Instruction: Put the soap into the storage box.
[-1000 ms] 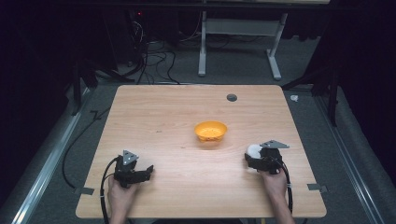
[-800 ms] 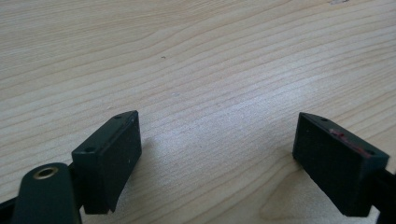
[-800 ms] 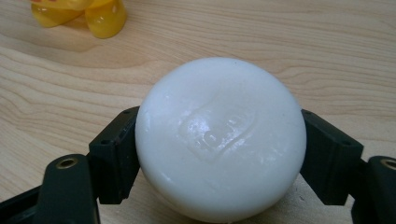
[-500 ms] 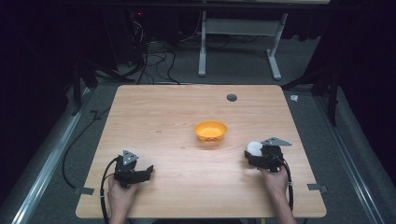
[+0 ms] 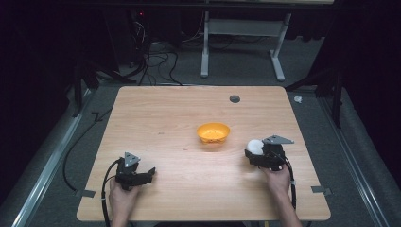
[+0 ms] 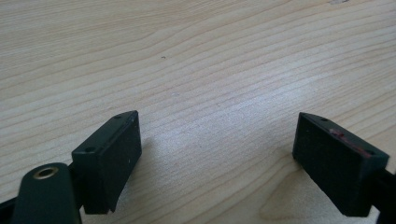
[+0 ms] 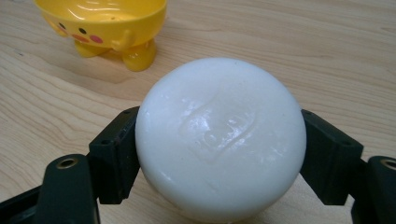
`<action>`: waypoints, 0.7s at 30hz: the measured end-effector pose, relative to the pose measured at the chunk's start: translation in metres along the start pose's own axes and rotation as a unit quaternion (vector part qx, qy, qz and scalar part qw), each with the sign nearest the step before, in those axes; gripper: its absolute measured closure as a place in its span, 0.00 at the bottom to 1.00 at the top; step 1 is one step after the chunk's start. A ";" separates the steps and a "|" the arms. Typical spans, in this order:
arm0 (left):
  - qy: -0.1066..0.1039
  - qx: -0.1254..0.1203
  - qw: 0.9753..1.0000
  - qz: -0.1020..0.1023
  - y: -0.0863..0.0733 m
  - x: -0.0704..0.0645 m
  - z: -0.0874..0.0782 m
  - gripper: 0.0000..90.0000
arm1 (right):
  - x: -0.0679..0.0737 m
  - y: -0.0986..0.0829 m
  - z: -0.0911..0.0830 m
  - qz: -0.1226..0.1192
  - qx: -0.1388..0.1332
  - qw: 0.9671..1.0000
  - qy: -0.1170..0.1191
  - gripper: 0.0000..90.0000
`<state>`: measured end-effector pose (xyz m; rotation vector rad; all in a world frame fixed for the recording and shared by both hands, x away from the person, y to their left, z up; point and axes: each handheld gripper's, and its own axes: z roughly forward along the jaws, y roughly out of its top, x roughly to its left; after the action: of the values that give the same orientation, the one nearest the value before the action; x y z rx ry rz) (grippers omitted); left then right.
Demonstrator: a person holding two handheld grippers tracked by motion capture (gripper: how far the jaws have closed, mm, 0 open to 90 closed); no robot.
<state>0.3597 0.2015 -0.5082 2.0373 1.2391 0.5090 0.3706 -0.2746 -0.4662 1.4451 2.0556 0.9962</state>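
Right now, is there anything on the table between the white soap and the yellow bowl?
Nothing visible. The right claw holds the white soap, and only bare table lies between it and the yellow bowl. The left claw is open, far off to the side.

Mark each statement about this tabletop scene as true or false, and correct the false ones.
1. The right gripper is clamped on a white round soap. True.
2. The left gripper holds a sponge. False: its jaws stand open over bare table.
3. The yellow bowl sits near the table's middle. True.
4. The soap lies inside the bowl. False: it is apart from the bowl, in the right gripper.
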 end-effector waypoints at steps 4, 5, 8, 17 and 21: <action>0.000 0.000 1.000 0.000 0.000 0.000 0.000 0.18 | 0.002 0.004 0.000 -0.004 -0.001 1.000 0.005 0.27; 0.000 0.000 1.000 0.000 0.000 0.000 0.000 0.18 | 0.002 0.006 0.000 -0.004 -0.002 1.000 0.007 0.27; 0.000 0.000 1.000 0.000 0.000 0.000 0.000 0.18 | 0.004 0.010 -0.001 -0.002 -0.005 1.000 0.020 0.27; 0.000 0.000 1.000 0.000 0.000 0.000 0.000 0.18 | 0.014 0.028 -0.001 -0.019 -0.013 0.999 0.046 0.27; 0.000 0.000 1.000 0.000 0.000 0.000 0.000 0.18 | 0.019 0.035 0.001 -0.027 -0.011 0.998 0.047 0.27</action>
<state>0.3598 0.2016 -0.5082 2.0378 1.2386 0.5099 0.3864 -0.2498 -0.4395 1.3476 2.1325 1.0797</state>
